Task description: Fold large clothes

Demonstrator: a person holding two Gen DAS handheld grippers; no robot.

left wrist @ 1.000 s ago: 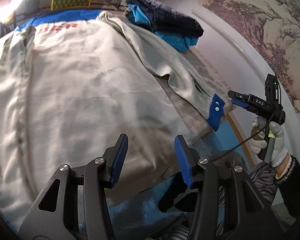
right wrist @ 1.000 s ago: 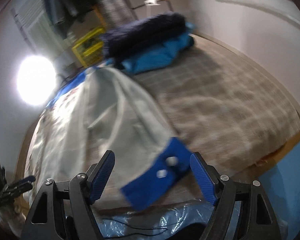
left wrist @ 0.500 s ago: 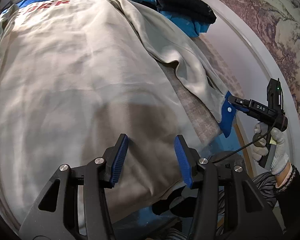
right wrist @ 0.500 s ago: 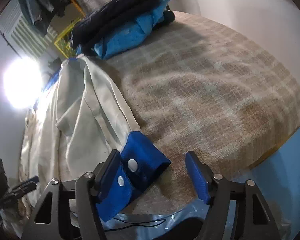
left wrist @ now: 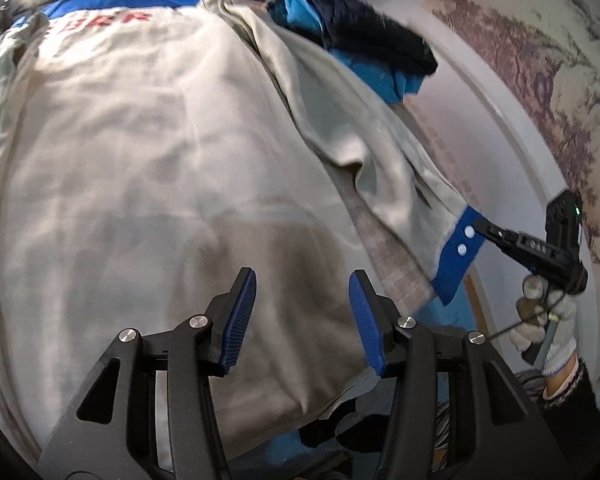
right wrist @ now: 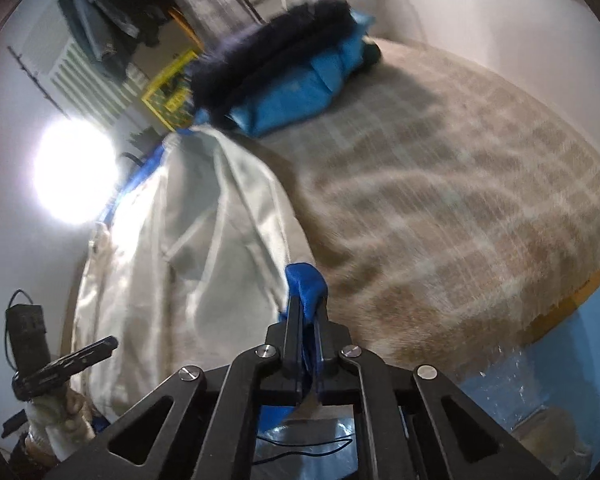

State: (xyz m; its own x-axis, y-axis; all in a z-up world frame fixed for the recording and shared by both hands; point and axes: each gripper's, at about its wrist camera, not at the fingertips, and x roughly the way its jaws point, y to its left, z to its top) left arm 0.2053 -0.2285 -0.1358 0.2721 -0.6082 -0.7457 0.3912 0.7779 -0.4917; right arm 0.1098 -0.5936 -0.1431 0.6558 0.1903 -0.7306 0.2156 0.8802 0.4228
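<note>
**Bed and its load**

We saw a bed (right wrist: 480,184) covered by a beige checked blanket. A large pale grey jacket (left wrist: 160,160) lay spread flat across it, one sleeve (left wrist: 380,152) stretched out over the blanket. At the far end sat a folded pile: a dark navy garment (right wrist: 268,52) on a bright blue one (right wrist: 300,92).

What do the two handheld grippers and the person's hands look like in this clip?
Both grippers, left and right, have black frames with silver screws and ribbed blue fingers. White lettering and a green light mark the right one. The hands wear white knit gloves; a dark sleeve shows.
</note>
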